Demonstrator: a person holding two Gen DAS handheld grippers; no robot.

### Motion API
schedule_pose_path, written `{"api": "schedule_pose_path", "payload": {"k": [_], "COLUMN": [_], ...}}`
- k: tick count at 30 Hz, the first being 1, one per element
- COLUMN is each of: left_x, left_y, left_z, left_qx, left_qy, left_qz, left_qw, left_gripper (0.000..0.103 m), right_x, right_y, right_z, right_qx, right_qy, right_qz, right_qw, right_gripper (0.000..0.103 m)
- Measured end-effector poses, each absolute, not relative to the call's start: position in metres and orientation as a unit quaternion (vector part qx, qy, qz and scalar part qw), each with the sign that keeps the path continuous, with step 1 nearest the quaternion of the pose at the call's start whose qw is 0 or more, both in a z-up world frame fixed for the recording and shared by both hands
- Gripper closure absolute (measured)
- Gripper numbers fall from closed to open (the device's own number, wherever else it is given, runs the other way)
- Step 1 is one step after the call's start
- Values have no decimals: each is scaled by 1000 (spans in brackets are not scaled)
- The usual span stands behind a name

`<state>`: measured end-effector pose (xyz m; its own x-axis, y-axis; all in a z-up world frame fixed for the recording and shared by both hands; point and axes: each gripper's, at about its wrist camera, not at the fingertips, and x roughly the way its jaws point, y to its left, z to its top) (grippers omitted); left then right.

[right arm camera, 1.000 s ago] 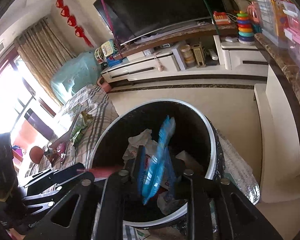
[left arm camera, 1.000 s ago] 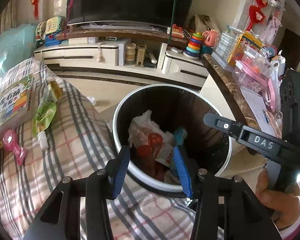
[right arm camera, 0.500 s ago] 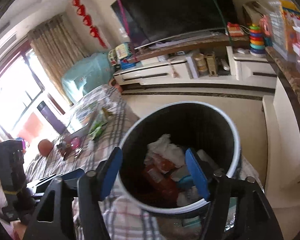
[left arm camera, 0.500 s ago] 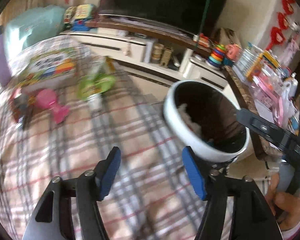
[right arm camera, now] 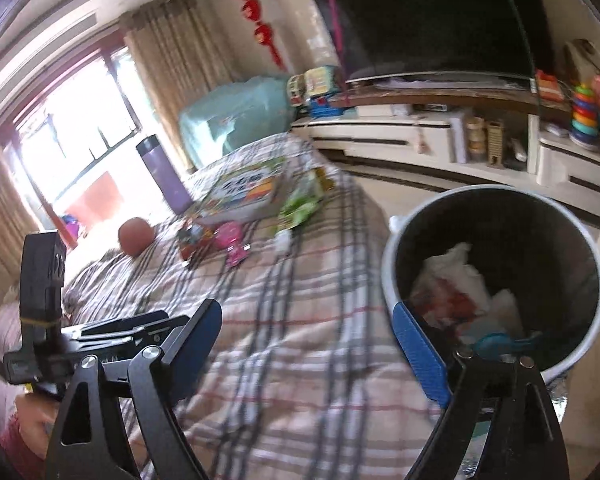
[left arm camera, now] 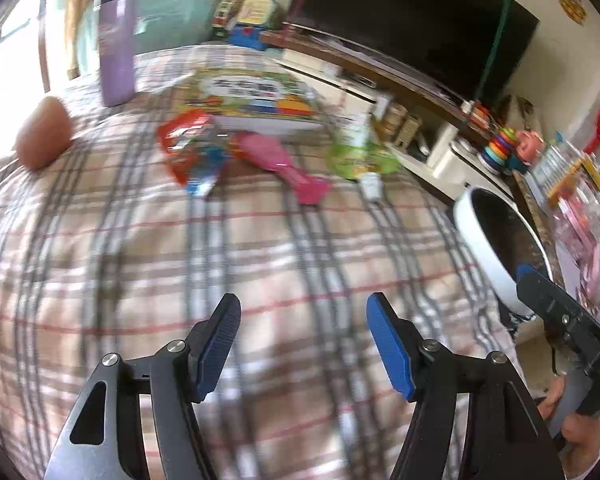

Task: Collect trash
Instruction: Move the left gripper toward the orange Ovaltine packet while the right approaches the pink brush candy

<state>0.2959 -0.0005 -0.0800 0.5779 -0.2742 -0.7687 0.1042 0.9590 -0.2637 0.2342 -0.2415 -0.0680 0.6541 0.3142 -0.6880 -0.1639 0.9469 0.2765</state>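
A: Okay, we log the left gripper point(left arm camera: 302, 330) first. Jaws parted, blue pads point(left arm camera: 388, 346) apart, nothing between them, only the plaid cloth point(left arm camera: 260, 248) under it. It has just been opening.

B: Agreed. The right gripper point(right arm camera: 306, 336) stands wider, also with nothing in it, and its jaws have just been opening too. Its right pad sits in front of the trash bin point(right arm camera: 388, 280) rim.

A: Where do we put the trash?

B: Some already lies in the bin: white crumpled wrapping point(right arm camera: 456, 264) and a blue piece point(right arm camera: 496, 340) low down near the gripper (partly hidden by it). The bin stands just beside the edge of the plaid surface.

A: And on the cloth we see, well ahead of the left gripper, a red snack wrapper point(left arm camera: 188, 140), a green pouch point(left arm camera: 360, 156) with a white cap, and a pink toy point(left arm camera: 284, 164) between them.

B: Behind those, a colourful book point(left arm camera: 256, 96), a purple bottle point(left arm camera: 118, 40) standing upright, and a brown ball point(left arm camera: 44, 132) off to the left.

A: Blur is heavy in both views, so we skip the labels.

B: A hand point(left arm camera: 580, 436) under the right gripper shows at the left view's lower right corner.
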Motion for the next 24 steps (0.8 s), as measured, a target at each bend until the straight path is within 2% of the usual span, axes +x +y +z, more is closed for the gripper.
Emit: {"api": "schedule_pose_path", "payload": {"k": [15,24], "left_x": [308,351], "left_y": [61,70], "left_z": [-82,-94], "left_qx": [-123,-114], "left_qy": [453,463], "left_qz": [-59,-49], "left_qw": [881,878], "left_gripper": [38,38], "right_x": [271,302], "right_y": [-182,-158], "right_z": [-95,-107], "right_qx": [87,58], "right_qy": [446,450], "right_qz": [173,213], "right_qw": [874,865], "right_gripper": [14,15]}}
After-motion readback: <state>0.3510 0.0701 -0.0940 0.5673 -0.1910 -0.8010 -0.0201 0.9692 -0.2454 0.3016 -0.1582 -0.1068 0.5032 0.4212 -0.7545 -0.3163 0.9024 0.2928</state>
